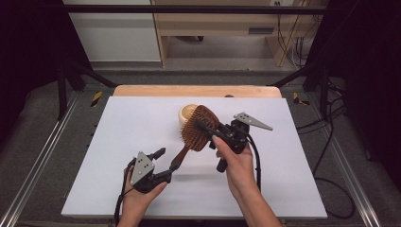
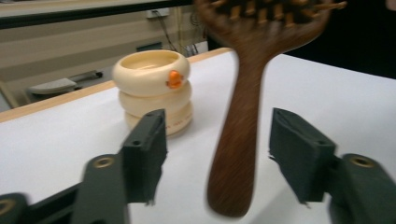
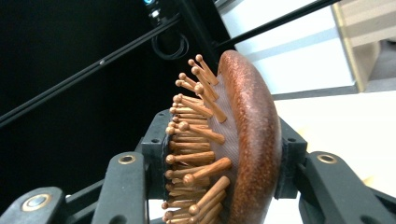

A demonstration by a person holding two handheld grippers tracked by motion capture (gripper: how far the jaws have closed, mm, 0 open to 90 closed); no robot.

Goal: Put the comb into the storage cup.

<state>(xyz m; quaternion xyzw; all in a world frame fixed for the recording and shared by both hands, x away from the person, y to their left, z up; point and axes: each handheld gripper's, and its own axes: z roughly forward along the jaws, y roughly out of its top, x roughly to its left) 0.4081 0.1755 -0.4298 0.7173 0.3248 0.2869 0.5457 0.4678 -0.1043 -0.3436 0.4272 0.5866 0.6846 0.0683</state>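
Now my right gripper (image 1: 204, 126) grips the brush (image 1: 198, 128) head; my left gripper (image 1: 166, 163) jaws are open around its handle. Next, lift it away.

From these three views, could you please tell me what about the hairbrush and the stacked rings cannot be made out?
- Hairbrush: in the left gripper view its head is cut off by the top edge and the handle is motion-blurred.
- In the right gripper view the handle is hidden behind the brush head and the right tongs clamping it.
- Cream ring stack: in the high view the brush head covers most of it.
- Orange knob: too blurred to identify.
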